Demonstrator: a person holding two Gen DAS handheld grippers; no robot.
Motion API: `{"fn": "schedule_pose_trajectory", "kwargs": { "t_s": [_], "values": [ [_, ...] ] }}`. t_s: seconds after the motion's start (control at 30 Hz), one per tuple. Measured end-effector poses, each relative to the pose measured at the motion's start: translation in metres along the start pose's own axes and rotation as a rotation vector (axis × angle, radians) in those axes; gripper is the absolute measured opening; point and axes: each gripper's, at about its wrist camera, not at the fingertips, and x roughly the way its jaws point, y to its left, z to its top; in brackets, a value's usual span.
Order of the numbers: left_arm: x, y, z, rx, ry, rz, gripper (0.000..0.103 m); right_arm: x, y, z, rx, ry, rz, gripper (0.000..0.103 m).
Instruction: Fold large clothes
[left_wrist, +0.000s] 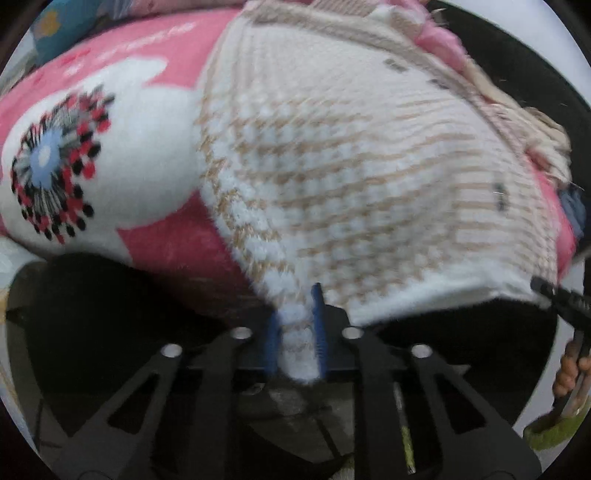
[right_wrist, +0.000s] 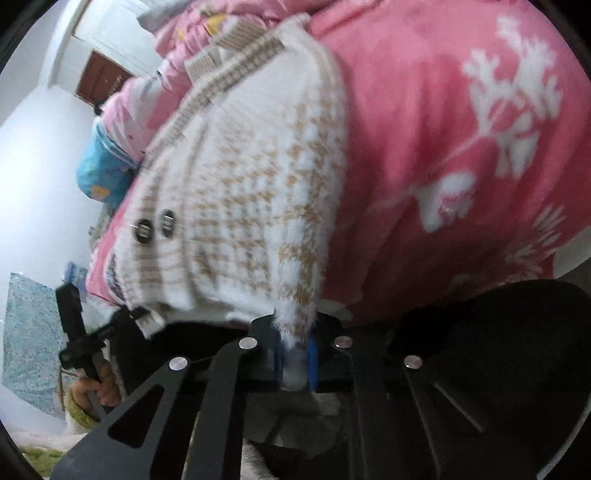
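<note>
A white knitted cardigan (left_wrist: 332, 166) with a beige pattern and dark buttons lies spread on a pink blanket (left_wrist: 155, 51). My left gripper (left_wrist: 297, 321) is shut on the cardigan's near left corner, the knit pinched between its blue pads. The right gripper (left_wrist: 546, 290) shows at the far right of that view, at the hem's other corner. In the right wrist view my right gripper (right_wrist: 295, 347) is shut on the cardigan's (right_wrist: 240, 192) near right corner, white knit squeezed between the blue pads. The left gripper (right_wrist: 122, 317) and the hand holding it appear at the lower left, on the hem.
The pink blanket (right_wrist: 424, 129) has white snowflake shapes and a large white flower print (left_wrist: 122, 158). Pink and blue bedding (right_wrist: 107, 166) is piled behind the cardigan. A white wall and a brown door (right_wrist: 99, 79) lie beyond. A patterned cloth (right_wrist: 29, 343) hangs at the left.
</note>
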Motion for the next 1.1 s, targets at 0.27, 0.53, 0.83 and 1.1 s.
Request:
{"fn": "schedule_pose_trajectory", "kwargs": {
  "t_s": [0.27, 0.53, 0.83, 1.1],
  "values": [
    [-0.092, 0.007, 0.015, -0.027, -0.240, -0.210, 0.008, -0.059, 0.040, 0.024, -0.029, -0.178, 0.100, 0.009],
    [-0.120, 0.031, 0.077, -0.118, -0.337, -0.290, 0.008, -0.073, 0.068, 0.080, -0.074, -0.296, 0.054, 0.009],
    [-0.082, 0.045, 0.169, -0.146, -0.319, -0.268, 0.008, -0.024, 0.090, 0.182, -0.098, -0.330, 0.016, 0.009],
    [-0.002, 0.058, 0.234, -0.166, -0.207, -0.191, 0.014, 0.079, 0.063, 0.247, -0.073, -0.233, -0.120, 0.009]
  ]
}}
